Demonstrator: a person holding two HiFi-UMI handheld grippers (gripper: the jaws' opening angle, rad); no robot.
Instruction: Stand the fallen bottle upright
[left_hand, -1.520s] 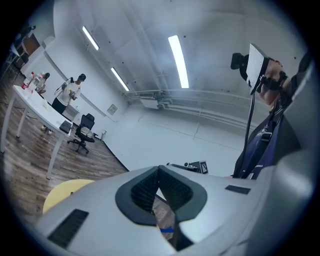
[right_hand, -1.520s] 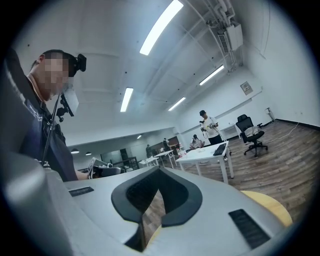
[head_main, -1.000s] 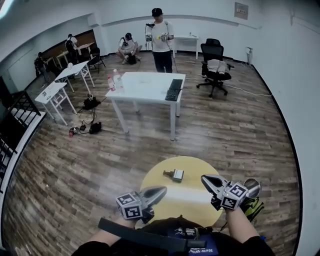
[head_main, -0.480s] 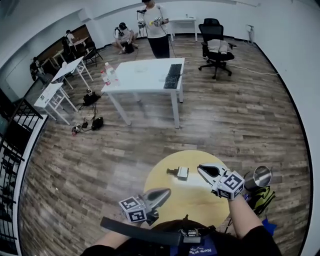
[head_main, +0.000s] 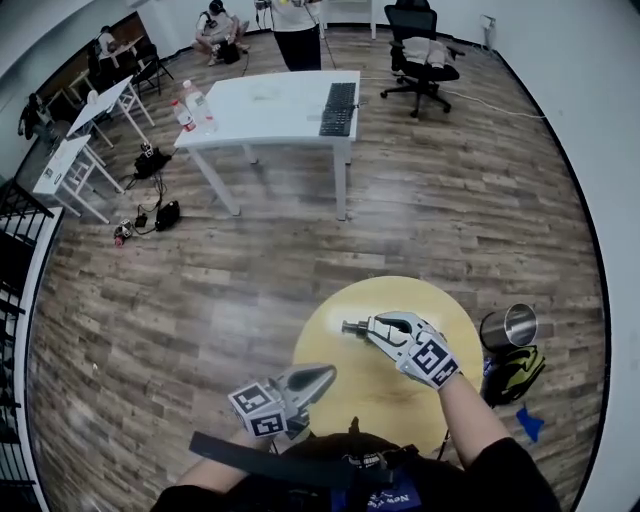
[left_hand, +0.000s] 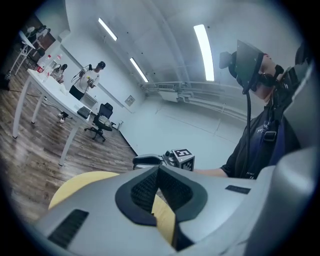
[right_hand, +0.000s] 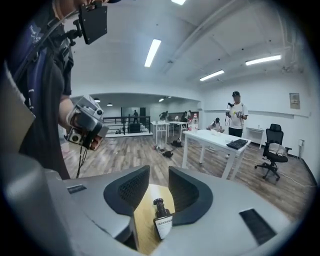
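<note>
A small bottle (right_hand: 161, 220) with a black cap and a white label lies on its side on the round yellow table (head_main: 440, 300). In the head view only its cap end (head_main: 351, 327) shows past my right gripper (head_main: 383, 324). That gripper is low over the table with its jaws opening; the bottle lies between them and the pads (right_hand: 131, 189) are clear of it. My left gripper (head_main: 320, 377) hangs at the table's near left edge, shut and empty. In the left gripper view its tips (left_hand: 158, 169) meet, with the right gripper (left_hand: 150, 161) beyond.
A metal cup (head_main: 508, 327) stands just off the table's right side, above a black and yellow bag (head_main: 515, 370). Farther off on the wooden floor are a white table (head_main: 270, 105) with a keyboard (head_main: 335, 108), an office chair (head_main: 415, 50) and several people.
My right gripper has swung left and down onto the lying bottle, and its jaws have parted around it. The left gripper has sunk a little near the table's edge. The head has tipped downward.
</note>
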